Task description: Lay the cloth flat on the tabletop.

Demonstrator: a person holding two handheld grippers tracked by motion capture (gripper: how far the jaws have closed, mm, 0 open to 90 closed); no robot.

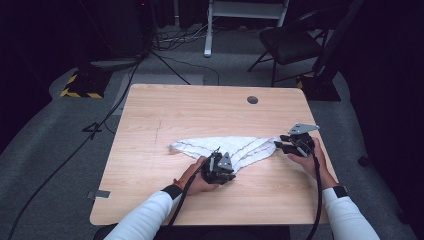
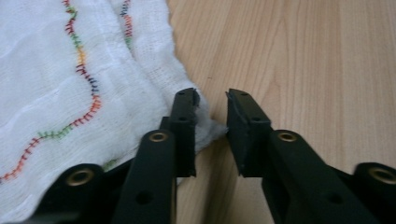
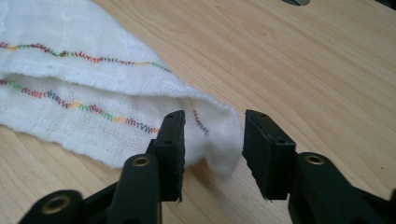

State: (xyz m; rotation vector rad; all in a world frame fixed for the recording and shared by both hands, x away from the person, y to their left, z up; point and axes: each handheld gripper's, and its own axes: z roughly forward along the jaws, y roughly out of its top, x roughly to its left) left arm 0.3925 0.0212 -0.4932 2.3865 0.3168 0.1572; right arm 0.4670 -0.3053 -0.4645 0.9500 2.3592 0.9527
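Cloth [image 2: 70, 93] cut off at nine and twelve o'clock in left gripper view. Corner tip [image 3: 224, 140] blurred between right gripper [image 3: 212, 135] jaws.

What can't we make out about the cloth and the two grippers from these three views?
- Left gripper, high view: jaw gap hidden by its own body and grey plate.
- Cloth, left gripper view: cut off by the left and top edges.
- Cloth corner, right gripper view: blurred between the open jaws; contact with the pads unclear.
- Cloth layers: fold hides the count.
- Stitching, high view: too small to read colours.
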